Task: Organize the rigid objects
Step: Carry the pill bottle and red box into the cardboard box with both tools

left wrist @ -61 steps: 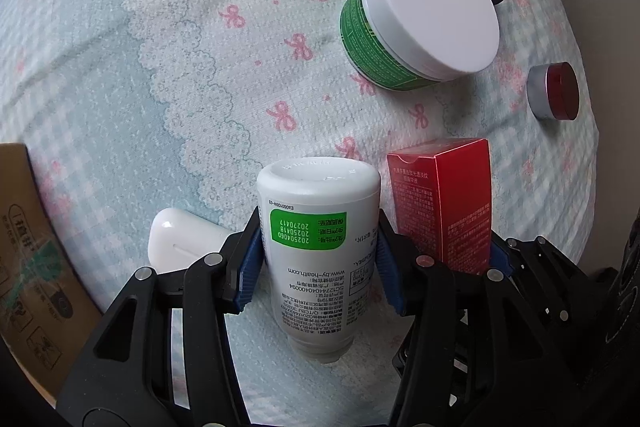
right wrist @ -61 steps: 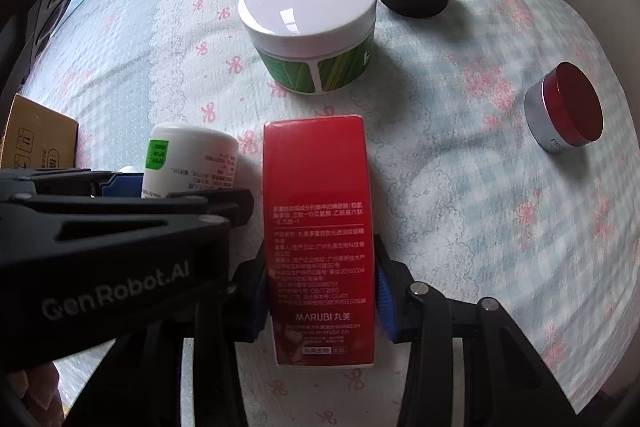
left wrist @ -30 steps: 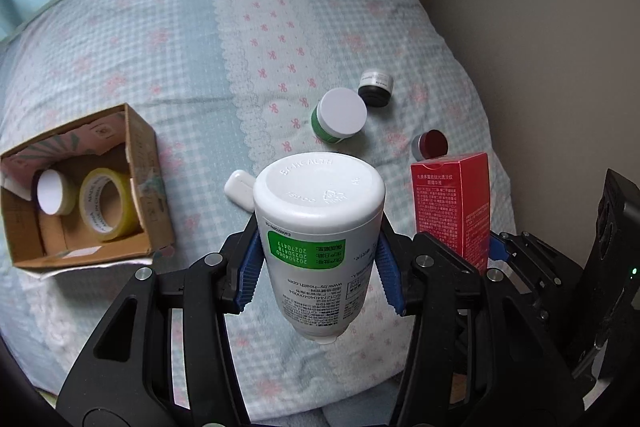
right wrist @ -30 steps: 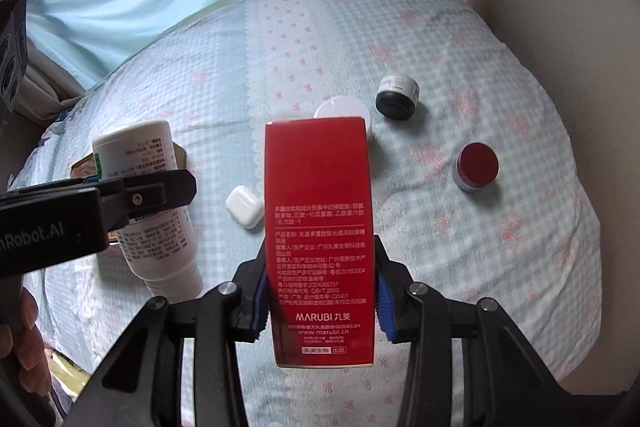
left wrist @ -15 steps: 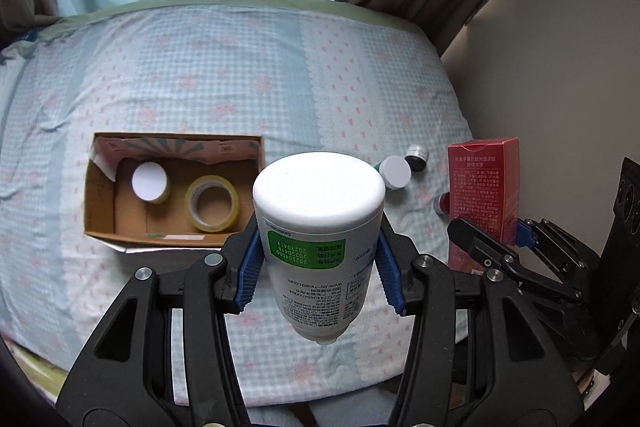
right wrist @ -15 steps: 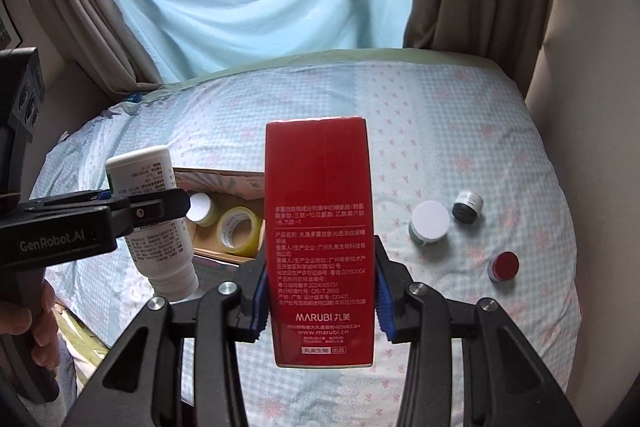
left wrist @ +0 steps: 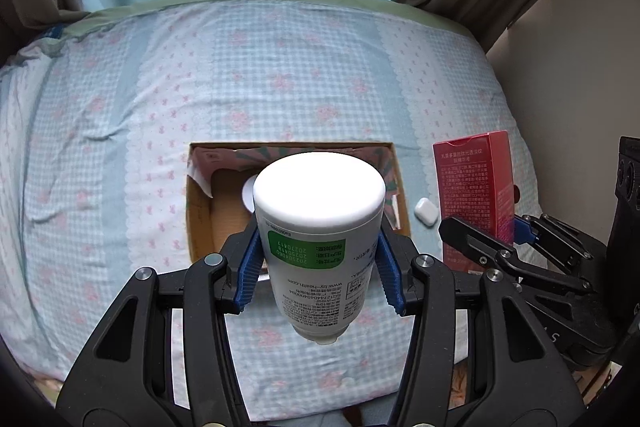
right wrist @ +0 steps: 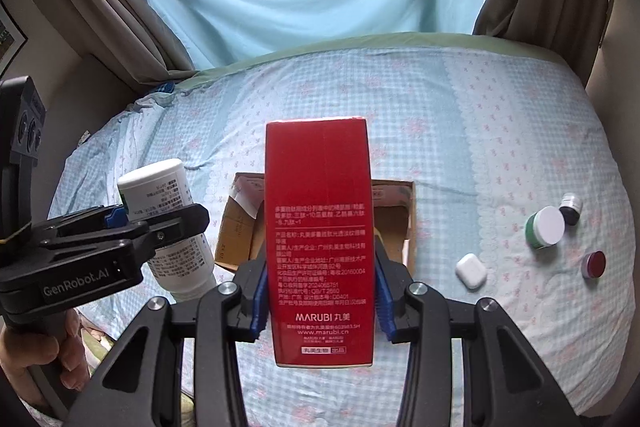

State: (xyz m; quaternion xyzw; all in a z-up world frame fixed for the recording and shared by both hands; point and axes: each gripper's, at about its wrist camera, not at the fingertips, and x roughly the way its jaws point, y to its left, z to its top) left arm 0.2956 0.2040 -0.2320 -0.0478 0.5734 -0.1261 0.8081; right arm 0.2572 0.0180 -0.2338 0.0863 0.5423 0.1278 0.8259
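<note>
My left gripper (left wrist: 320, 267) is shut on a white bottle (left wrist: 318, 227) with a green label, held high above the bed. My right gripper (right wrist: 320, 287) is shut on a red MARUBI box (right wrist: 320, 235), also held high. Both hang over an open cardboard box (left wrist: 198, 211) on the bedspread; it also shows in the right wrist view (right wrist: 236, 227). The bottle hides most of the box's inside; a white round lid (left wrist: 248, 193) peeks out. The red box (left wrist: 474, 187) shows at the right of the left wrist view, the bottle (right wrist: 164, 219) at the left of the right wrist view.
On the bedspread right of the cardboard box lie a white earbud case (right wrist: 471, 270), a green jar with a white lid (right wrist: 546, 227), a small black jar (right wrist: 570, 209) and a red-lidded tin (right wrist: 593, 263). Curtains and a wall stand behind and to the right.
Both grippers rose high off the bed with the bottle and the red box and moved left, so the cardboard box now lies below them. The jars are now far to the right.
</note>
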